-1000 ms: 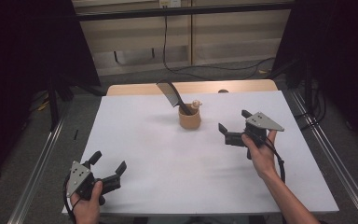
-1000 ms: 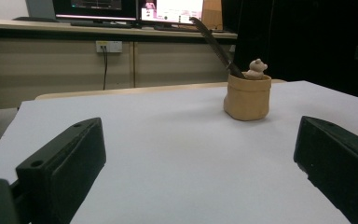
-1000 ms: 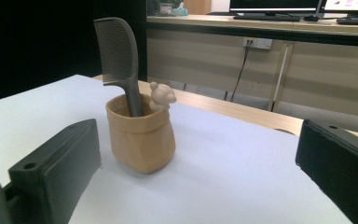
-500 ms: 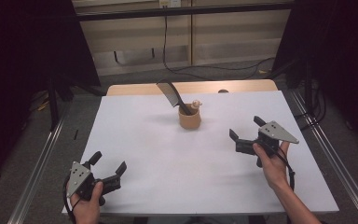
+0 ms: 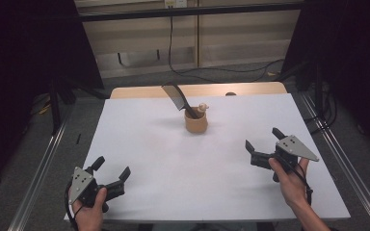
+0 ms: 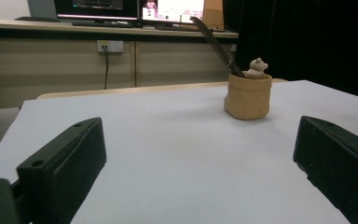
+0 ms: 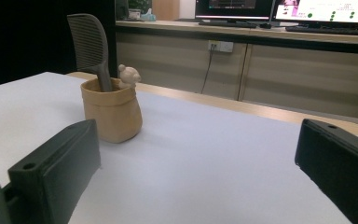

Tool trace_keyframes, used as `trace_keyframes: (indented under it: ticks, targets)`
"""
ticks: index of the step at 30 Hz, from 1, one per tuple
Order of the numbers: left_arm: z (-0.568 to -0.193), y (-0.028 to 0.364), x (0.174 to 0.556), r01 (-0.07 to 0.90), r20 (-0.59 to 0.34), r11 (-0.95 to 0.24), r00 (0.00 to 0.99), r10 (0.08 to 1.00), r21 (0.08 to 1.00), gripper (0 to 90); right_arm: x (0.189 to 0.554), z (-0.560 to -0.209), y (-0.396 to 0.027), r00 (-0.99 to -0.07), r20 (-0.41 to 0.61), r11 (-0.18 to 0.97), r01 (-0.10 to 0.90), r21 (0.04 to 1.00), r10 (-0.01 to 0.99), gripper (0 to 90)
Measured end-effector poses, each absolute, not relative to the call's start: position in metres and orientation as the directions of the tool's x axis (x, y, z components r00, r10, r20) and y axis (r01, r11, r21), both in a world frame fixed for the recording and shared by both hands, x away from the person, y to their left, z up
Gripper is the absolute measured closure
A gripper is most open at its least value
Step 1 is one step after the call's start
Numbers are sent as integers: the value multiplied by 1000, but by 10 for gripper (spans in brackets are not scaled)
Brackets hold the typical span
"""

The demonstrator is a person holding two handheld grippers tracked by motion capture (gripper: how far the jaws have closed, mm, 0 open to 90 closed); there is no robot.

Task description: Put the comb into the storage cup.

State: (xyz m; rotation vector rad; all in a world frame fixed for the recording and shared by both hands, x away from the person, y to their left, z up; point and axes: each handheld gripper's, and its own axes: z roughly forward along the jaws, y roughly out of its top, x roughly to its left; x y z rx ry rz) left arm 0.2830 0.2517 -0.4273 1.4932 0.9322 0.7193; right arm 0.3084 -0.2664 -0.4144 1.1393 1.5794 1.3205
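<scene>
Pot (image 5: pixel 196 123) | well apart from both grippers' fingers (image 5: pixel 252 147) | upright

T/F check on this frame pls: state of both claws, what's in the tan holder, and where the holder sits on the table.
1. Both claws are open and hold nothing. True: the left claw and the right claw both have their jaws spread over the bare white table.
2. The tan holder lies tipped on its side. False: it stands upright.
3. A grey comb stands in the holder, leaning. True.
4. The holder is next to the left claw. False: it sits toward the far middle of the table, apart from both claws.
5. A small bear figure sits at the holder's rim. True.
</scene>
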Motion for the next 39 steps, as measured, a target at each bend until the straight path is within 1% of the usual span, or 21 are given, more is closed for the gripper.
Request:
trace_keyframes:
  ticks: [4, 20, 27, 31, 37, 39]
  targets:
    - [-428, 250, 282, 155, -55, -26, 495, 867, 988, 26, 302, -418, -276, -298, -8, 57, 154, 986, 954, 0]
    - [-426, 250, 278, 145, -79, 7, 500, 862, 989, 26, 267, -426, -301, -236, -7, 53, 190, 980, 972, 0]
    - [-427, 250, 279, 154, -72, -5, 490, 869, 988, 26, 253, -431, -309, -232, -10, 56, 196, 979, 973, 0]
    - [-428, 250, 279, 159, -65, -17, 496, 866, 987, 26, 247, -431, -308, -246, -25, 69, 171, 983, 969, 0]
    - [-430, 251, 277, 159, -77, -2, 493, 867, 987, 26, 244, -438, -312, -226, -13, 52, 171, 984, 974, 0]
    - [-430, 251, 277, 156, -77, -1, 491, 868, 988, 26, 244, -440, -312, -231, 2, 41, 180, 983, 973, 0]
